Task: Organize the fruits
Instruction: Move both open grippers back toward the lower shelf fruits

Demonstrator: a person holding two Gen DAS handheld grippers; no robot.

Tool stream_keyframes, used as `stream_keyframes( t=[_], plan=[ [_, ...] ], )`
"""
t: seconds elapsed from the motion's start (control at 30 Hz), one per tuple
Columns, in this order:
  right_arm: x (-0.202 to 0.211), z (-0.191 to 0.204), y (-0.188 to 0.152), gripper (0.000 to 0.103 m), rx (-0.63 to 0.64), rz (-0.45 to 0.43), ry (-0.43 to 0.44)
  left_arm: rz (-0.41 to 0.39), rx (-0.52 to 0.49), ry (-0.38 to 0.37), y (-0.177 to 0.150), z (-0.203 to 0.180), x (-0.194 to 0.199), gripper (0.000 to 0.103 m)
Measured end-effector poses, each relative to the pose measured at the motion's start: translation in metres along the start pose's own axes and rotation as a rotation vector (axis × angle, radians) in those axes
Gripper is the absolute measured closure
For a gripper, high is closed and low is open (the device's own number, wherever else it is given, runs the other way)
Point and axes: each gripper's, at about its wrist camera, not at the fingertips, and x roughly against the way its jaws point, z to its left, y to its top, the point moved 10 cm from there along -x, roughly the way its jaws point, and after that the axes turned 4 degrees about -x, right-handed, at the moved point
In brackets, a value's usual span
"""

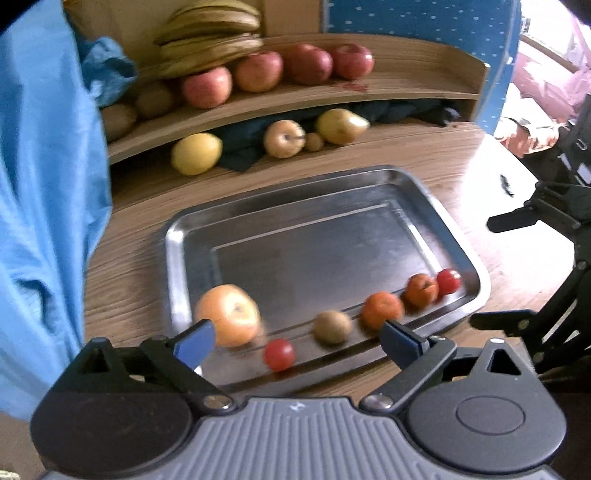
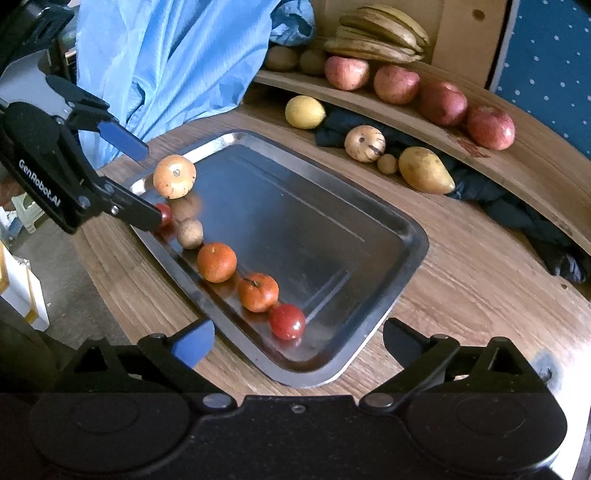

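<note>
Both tools (image 1: 297, 341) (image 2: 299, 341) gape wide, empty; six small fruits (image 2: 217, 262) line tray (image 2: 388, 288) edge.

Two wrist views, both angled down at your steel tray (image 1: 369, 184)

Left looks along its fingers (image 1: 195, 341) from the tray's long fruit-lined edge; right looks in close from a tray (image 2: 413, 236) corner beyond its fingers (image 2: 194, 341). Both share tray and fruit shelf (image 1: 406, 74).

Setting: a lived-in home room, not a lab. Round wood-grain table (image 2: 461, 266) carries a curved two-tier wooden shelf (image 2: 517, 162) stocked with red apples (image 2: 397, 84) and browning bananas (image 2: 380, 35). Light-blue cloth garment (image 2: 166, 62) hangs at far left. Blue white-dotted fabric panel (image 2: 550, 62) stands behind the shelf. Pink bedding-like fabric (image 1: 543, 70) at far right, blurred.
</note>
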Motion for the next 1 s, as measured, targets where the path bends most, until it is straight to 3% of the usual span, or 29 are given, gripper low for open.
stream_keyframes(
  t=[0.43, 1.0],
  plan=[
    [-0.018, 0.013, 0.022, 0.001, 0.026, 0.003, 0.024, 0.009, 0.037, 0.077, 0.002, 0.038, -0.001, 0.001],
    [-0.046, 0.003, 0.065, 0.001, 0.013, -0.001, -0.005, -0.038, 0.081, 0.089, 0.043, 0.074, -0.024, 0.0]
  ],
)
